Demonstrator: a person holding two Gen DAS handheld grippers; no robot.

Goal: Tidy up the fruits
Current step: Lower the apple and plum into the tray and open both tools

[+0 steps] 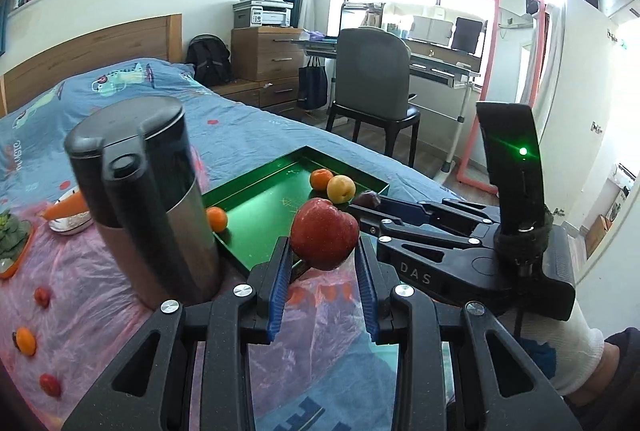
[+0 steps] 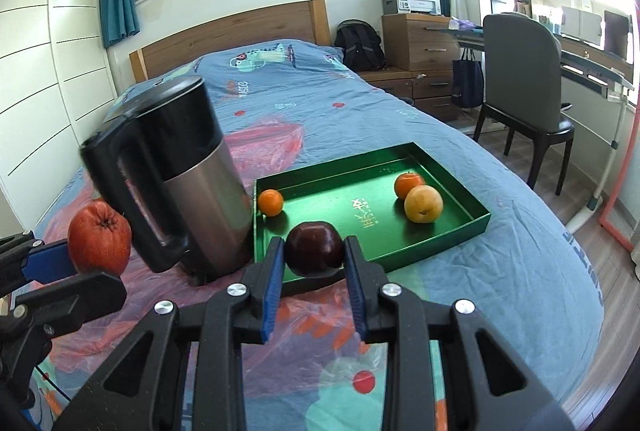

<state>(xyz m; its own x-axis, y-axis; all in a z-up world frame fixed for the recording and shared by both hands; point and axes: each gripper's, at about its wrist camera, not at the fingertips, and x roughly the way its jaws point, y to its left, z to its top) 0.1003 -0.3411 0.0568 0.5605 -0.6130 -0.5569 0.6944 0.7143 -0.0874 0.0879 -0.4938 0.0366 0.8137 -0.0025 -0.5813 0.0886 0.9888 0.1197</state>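
My left gripper [image 1: 323, 258] is shut on a red apple [image 1: 324, 238] and holds it above the near edge of the green tray [image 1: 264, 209]. My right gripper [image 2: 314, 255] is shut on a dark purple plum [image 2: 315, 249] over the near left part of the tray [image 2: 448, 231]. In the tray lie two oranges [image 2: 270, 202] [image 2: 408, 184] and a yellow fruit [image 2: 423, 203]. The red apple also shows at the left of the right wrist view [image 2: 99, 235], held by the left gripper. The plum shows dimly in the left wrist view [image 1: 369, 198].
A steel and black kettle [image 2: 188, 175] stands on the bed just left of the tray. A white bowl with a carrot [image 1: 70, 215] and a plant in an orange dish [image 1: 12, 243] lie at the left. The bed edge, chair [image 2: 520, 79] and desk are to the right.
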